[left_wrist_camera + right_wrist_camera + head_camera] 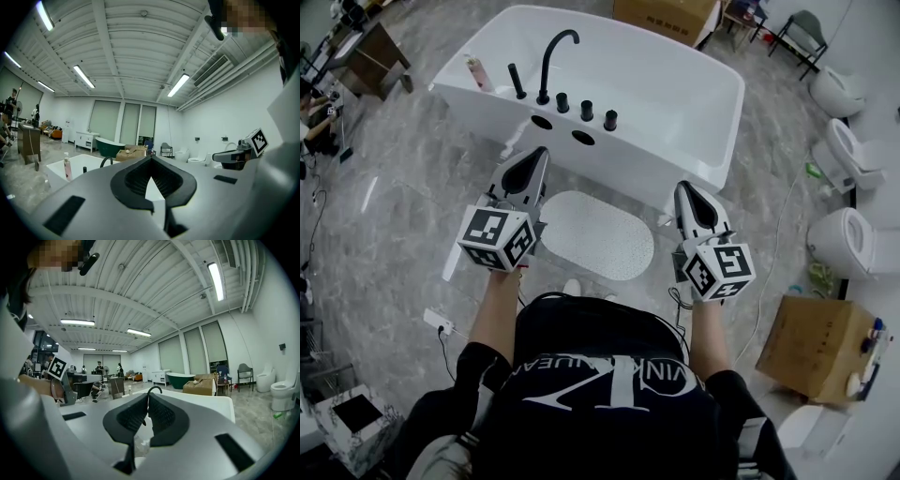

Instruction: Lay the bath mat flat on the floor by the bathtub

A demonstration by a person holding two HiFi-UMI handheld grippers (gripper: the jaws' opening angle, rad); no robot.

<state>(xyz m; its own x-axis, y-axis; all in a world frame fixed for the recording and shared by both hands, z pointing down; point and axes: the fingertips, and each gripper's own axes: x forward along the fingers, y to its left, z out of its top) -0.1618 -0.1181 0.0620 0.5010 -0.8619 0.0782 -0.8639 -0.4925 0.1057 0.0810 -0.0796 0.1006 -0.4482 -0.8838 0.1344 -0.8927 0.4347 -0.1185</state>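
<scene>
The white oval bath mat (598, 234) lies flat on the grey marble floor, right in front of the white bathtub (675, 94). The tub's black faucet (555, 56) stands on its near rim. My left gripper (541, 152) is held above the mat's left end, shut and empty. Over the mat's right end, my right gripper (682, 187) is also shut with nothing in it. Both point level toward the tub. In the left gripper view the jaw tips (151, 160) meet, and the tub (77, 165) shows beyond. In the right gripper view the tips (146, 397) meet below the faucet (154, 389).
Toilets (855, 150) line the right side, with a cardboard box (813, 349) on the floor near them. A power strip (439, 323) and cable lie at the left. A bottle (475, 73) stands on the tub's left rim. Another box (667, 14) sits behind the tub.
</scene>
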